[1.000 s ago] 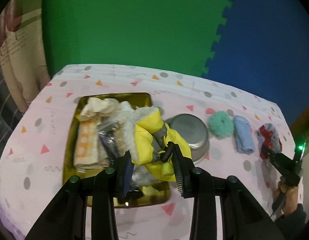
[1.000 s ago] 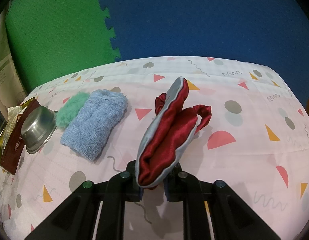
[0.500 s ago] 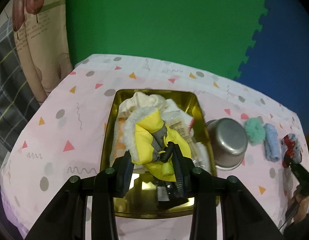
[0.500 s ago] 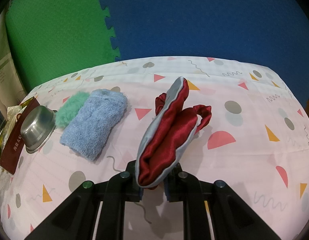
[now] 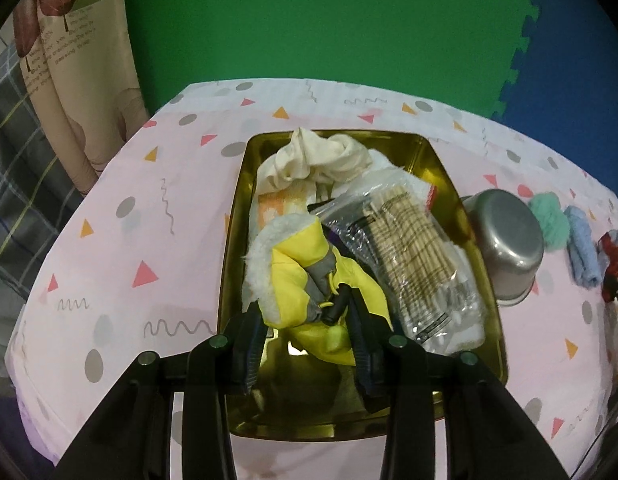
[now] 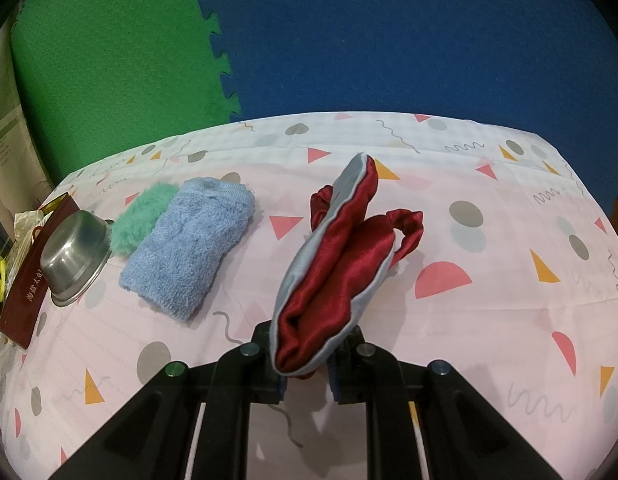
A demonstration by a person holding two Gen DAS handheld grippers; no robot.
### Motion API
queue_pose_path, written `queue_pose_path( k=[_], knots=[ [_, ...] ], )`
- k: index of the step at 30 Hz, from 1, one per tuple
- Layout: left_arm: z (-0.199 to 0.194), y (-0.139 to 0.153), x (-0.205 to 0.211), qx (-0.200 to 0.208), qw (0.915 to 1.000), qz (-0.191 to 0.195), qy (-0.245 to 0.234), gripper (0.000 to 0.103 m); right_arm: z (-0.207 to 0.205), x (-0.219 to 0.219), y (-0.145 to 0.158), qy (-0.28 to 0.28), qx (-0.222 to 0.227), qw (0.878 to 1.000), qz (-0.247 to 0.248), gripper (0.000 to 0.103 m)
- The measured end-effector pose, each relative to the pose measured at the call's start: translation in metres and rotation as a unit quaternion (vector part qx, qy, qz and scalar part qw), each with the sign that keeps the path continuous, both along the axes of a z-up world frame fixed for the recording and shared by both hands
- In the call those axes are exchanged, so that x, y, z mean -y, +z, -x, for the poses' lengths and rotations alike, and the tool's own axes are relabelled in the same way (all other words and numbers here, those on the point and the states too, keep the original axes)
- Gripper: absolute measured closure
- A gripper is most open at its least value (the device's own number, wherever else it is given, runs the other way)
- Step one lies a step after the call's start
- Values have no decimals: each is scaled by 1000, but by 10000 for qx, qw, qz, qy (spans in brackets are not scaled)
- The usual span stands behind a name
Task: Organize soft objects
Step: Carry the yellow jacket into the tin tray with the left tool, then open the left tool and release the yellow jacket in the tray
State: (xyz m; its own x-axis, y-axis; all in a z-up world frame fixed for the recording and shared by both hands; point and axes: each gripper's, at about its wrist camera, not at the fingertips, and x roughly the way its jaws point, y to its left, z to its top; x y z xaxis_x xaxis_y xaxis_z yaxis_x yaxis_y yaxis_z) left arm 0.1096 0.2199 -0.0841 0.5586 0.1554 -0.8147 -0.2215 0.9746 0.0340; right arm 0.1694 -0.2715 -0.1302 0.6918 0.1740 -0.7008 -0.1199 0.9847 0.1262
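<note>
My left gripper [image 5: 305,336] is shut on a small yellow jacket with white fleece trim [image 5: 297,280] and holds it above the gold tray [image 5: 437,168]. The tray holds a cream cloth [image 5: 321,156], an orange-white towel [image 5: 277,208] and a clear plastic packet [image 5: 413,256]. My right gripper [image 6: 305,364] is shut on a red satin eye mask with grey edging [image 6: 333,264], which rests on the tablecloth. A folded blue towel [image 6: 189,248] and a green fluffy ball [image 6: 143,216] lie to its left.
An upturned steel bowl [image 5: 505,240] sits right of the tray; it also shows in the right wrist view [image 6: 75,252], beside the tray's dark red side [image 6: 25,300]. Green and blue foam mats stand behind the table. A curtain [image 5: 77,80] hangs at left.
My left gripper has carried the yellow jacket leftward, from near the bowl to over the tray's near half. The right gripper and eye mask have not moved.
</note>
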Motion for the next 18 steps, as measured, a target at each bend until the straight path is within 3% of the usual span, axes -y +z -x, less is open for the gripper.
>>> queue_pose_path(
  k=[7,18],
  knots=[
    [4,-4,-3,-21,10000,-51,12,63,0,-1,0,3,-5,10000,1,87],
    [18,3,-4,139,9999,-69,0,46,-2,0,-1,-11,-33,10000,72,87]
  ],
)
